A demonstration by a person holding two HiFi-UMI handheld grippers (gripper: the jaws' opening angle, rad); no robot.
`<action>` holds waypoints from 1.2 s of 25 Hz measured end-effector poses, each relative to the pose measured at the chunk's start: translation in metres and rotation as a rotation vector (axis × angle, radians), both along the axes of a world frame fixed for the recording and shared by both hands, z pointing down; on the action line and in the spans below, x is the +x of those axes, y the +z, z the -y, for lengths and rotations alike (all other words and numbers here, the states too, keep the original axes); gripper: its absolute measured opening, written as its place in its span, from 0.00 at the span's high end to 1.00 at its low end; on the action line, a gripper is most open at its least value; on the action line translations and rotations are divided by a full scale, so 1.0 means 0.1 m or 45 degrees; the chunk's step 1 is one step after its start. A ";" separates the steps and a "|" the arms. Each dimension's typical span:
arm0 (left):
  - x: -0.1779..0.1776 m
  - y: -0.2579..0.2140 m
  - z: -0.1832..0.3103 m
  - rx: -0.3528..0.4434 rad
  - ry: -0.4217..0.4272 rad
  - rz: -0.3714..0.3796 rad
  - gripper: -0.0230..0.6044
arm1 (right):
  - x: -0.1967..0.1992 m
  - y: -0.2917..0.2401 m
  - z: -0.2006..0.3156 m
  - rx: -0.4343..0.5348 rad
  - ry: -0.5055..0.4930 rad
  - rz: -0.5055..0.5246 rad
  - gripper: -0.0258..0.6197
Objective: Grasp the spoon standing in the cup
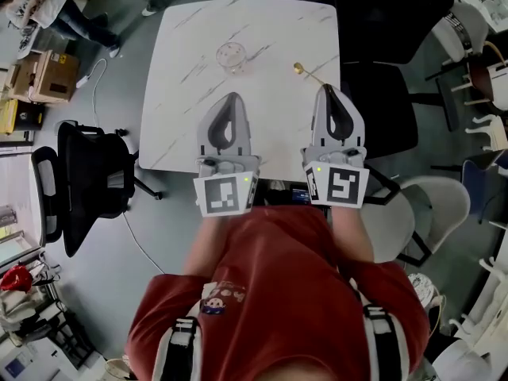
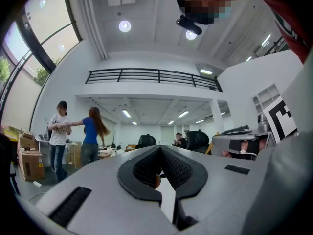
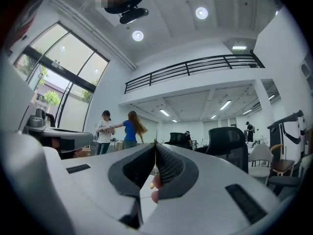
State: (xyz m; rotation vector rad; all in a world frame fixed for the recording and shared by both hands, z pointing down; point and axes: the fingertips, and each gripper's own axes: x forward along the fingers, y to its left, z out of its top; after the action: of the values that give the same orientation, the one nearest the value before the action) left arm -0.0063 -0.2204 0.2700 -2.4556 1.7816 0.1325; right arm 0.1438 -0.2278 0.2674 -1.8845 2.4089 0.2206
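A clear glass cup (image 1: 231, 56) stands on the far middle of the white marble table (image 1: 182, 94); it looks empty. A gold spoon (image 1: 306, 72) lies flat on the table to the cup's right, its bowl pointing far-left. My right gripper (image 1: 328, 89) is shut with nothing in it, its tip just short of the spoon's handle end. My left gripper (image 1: 231, 98) is also shut and empty, a little nearer me than the cup. Both gripper views look up across the room, and neither the left gripper (image 2: 160, 148) nor the right gripper (image 3: 155, 144) shows cup or spoon.
A black office chair (image 1: 87, 181) stands left of the table, with cardboard boxes (image 1: 44, 74) beyond it. Dark chairs (image 1: 389, 94) and white ones (image 1: 429, 205) crowd the right side. Two people (image 2: 73, 136) stand far off in the room.
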 end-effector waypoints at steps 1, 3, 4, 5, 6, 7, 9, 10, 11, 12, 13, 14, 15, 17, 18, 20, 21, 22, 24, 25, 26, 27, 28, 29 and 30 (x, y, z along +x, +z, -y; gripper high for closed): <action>0.01 0.00 0.00 -0.002 -0.001 -0.006 0.96 | 0.00 -0.01 -0.01 0.009 0.005 -0.005 0.94; 0.03 0.03 -0.01 0.004 0.005 0.029 0.96 | 0.00 -0.01 -0.03 0.025 0.017 -0.006 0.94; 0.04 0.05 -0.02 0.007 0.011 0.047 0.96 | 0.00 0.00 -0.04 0.029 0.024 -0.015 0.94; 0.06 0.06 -0.02 0.006 0.015 0.050 0.96 | 0.00 0.02 -0.04 0.033 0.029 -0.028 0.94; 0.07 0.05 -0.03 0.004 0.017 0.036 0.96 | -0.01 0.03 -0.05 0.039 0.033 -0.043 0.94; 0.09 0.05 -0.02 0.000 0.017 0.014 0.96 | -0.02 0.05 -0.05 0.047 0.035 -0.059 0.94; 0.10 0.04 -0.02 -0.005 0.017 -0.013 0.96 | -0.05 0.08 -0.06 0.058 0.036 -0.084 0.94; 0.11 0.05 -0.02 -0.006 0.019 -0.016 0.96 | -0.06 0.09 -0.07 0.057 0.035 -0.090 0.94; 0.11 0.05 -0.02 -0.007 0.021 -0.017 0.96 | -0.07 0.11 -0.07 0.053 0.034 -0.094 0.94; 0.12 0.05 -0.01 -0.009 0.023 -0.017 0.96 | -0.07 0.12 -0.07 0.049 0.033 -0.097 0.94; 0.12 0.06 -0.01 -0.010 0.025 -0.018 0.96 | -0.08 0.13 -0.07 0.044 0.031 -0.099 0.94; 0.12 0.06 0.00 -0.010 0.026 -0.018 0.96 | -0.08 0.13 -0.07 0.041 0.031 -0.100 0.94; 0.12 0.06 0.00 -0.009 0.027 -0.019 0.96 | -0.08 0.13 -0.06 0.039 0.030 -0.101 0.94; 0.11 0.06 0.01 -0.008 0.029 -0.020 0.96 | -0.09 0.13 -0.05 0.040 0.030 -0.102 0.94; 0.11 0.06 0.01 -0.005 0.030 -0.019 0.96 | -0.09 0.13 -0.05 0.041 0.030 -0.102 0.94; 0.09 0.04 0.01 0.003 0.029 -0.018 0.96 | -0.11 0.12 -0.04 0.041 0.030 -0.100 0.94; 0.08 0.04 0.02 0.005 0.027 -0.020 0.96 | -0.12 0.12 -0.04 0.043 0.029 -0.099 0.94; 0.07 0.03 0.02 0.007 0.026 -0.021 0.96 | -0.12 0.11 -0.03 0.045 0.028 -0.097 0.94; 0.05 0.03 0.03 0.007 0.023 -0.022 0.96 | -0.14 0.10 -0.02 0.047 0.028 -0.094 0.94; 0.04 0.03 0.04 0.007 0.022 -0.022 0.96 | -0.14 0.10 -0.02 0.045 0.028 -0.094 0.94; 0.03 0.04 0.04 0.008 0.021 -0.024 0.96 | -0.14 0.10 -0.01 0.043 0.029 -0.095 0.94; 0.03 0.03 0.05 0.008 0.019 -0.027 0.96 | -0.14 0.10 0.00 0.042 0.029 -0.096 0.94; 0.02 0.03 0.05 0.008 0.018 -0.030 0.96 | -0.15 0.10 0.01 0.041 0.029 -0.097 0.94; 0.01 0.03 0.06 0.008 0.017 -0.033 0.96 | -0.16 0.10 0.01 0.041 0.029 -0.097 0.94; 0.00 0.04 0.06 0.006 0.017 -0.033 0.96 | -0.17 0.10 0.02 0.041 0.029 -0.099 0.94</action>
State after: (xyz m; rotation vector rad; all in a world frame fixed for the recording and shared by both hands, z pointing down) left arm -0.0066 -0.2266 0.2737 -2.4744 1.7731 0.1704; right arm 0.1269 -0.2299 0.2770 -1.9248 2.4184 0.3379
